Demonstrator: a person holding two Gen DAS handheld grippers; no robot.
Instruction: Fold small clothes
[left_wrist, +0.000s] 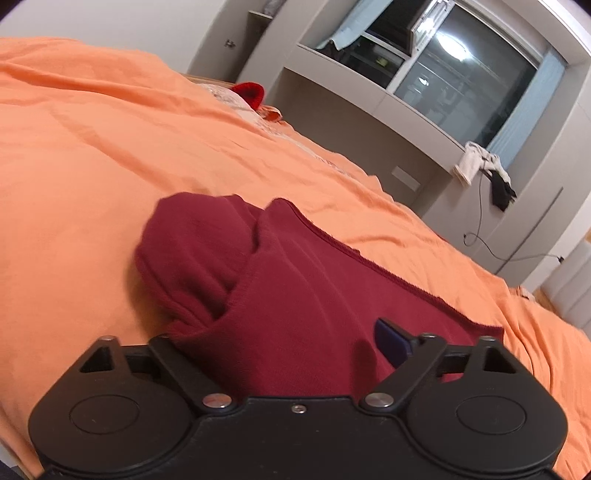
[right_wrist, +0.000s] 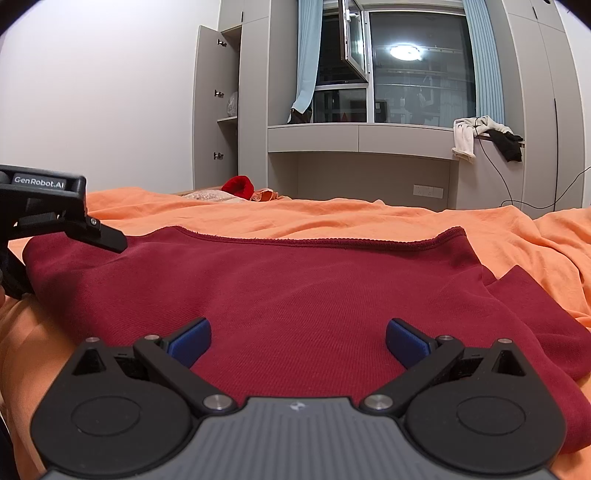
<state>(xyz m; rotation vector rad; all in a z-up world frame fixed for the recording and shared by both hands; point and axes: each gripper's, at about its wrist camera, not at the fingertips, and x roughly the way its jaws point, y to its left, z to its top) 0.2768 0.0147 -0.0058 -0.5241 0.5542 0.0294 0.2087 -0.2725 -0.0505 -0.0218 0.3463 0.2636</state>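
Left wrist view: I look from just above the left gripper (left_wrist: 280, 343), tilted sideways, low and close over the red garment (left_wrist: 295, 280) on the orange bedcover (left_wrist: 92, 166).
Right wrist view: level, close behind the right gripper (right_wrist: 298, 341), facing the window (right_wrist: 406, 66).
Shared: garment, bedcover, window, clothes on the ledge (right_wrist: 480, 138); the left gripper shows at the right view's left edge.
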